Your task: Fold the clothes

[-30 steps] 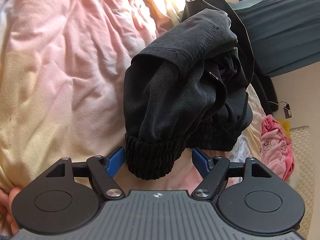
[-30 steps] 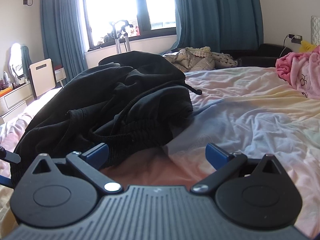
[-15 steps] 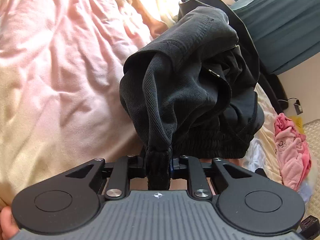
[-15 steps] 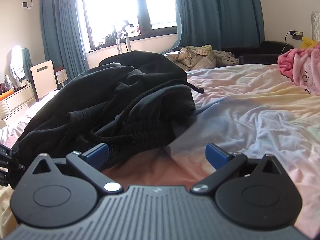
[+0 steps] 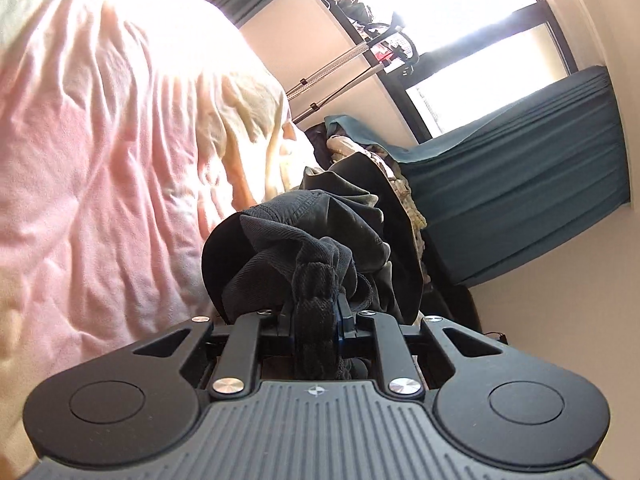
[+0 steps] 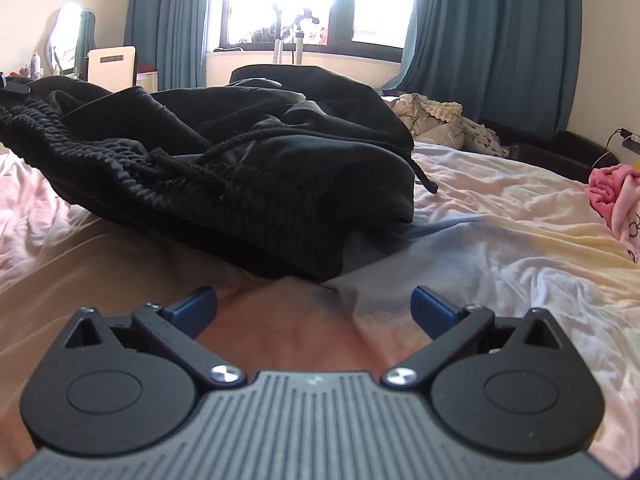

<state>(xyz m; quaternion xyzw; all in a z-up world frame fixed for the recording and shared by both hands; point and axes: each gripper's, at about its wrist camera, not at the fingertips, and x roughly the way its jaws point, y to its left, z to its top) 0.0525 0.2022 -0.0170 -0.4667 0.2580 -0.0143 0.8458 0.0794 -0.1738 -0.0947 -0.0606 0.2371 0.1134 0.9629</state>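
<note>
Left gripper (image 5: pixel 316 320) is clamped on the ribbed cuff (image 5: pixel 314 300) of the black trousers (image 6: pixel 240 160); right gripper (image 6: pixel 314 308) is spread wide, holding nothing, low over the bedsheet (image 6: pixel 500 248) just short of the heap. Trousers lie crumpled mid-bed, left end lifted. Soft, floppy, fairly heavy knit: I'd grab the elastic waistband (image 6: pixel 260 216) nearest the right jaws, not the loose drawstring (image 6: pixel 240 142).

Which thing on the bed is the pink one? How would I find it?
Start at the bed, then look past the black clothes to its far right edge. The pink garment lies bunched there, the only bright pink thing, with small black drawings on it.
</note>
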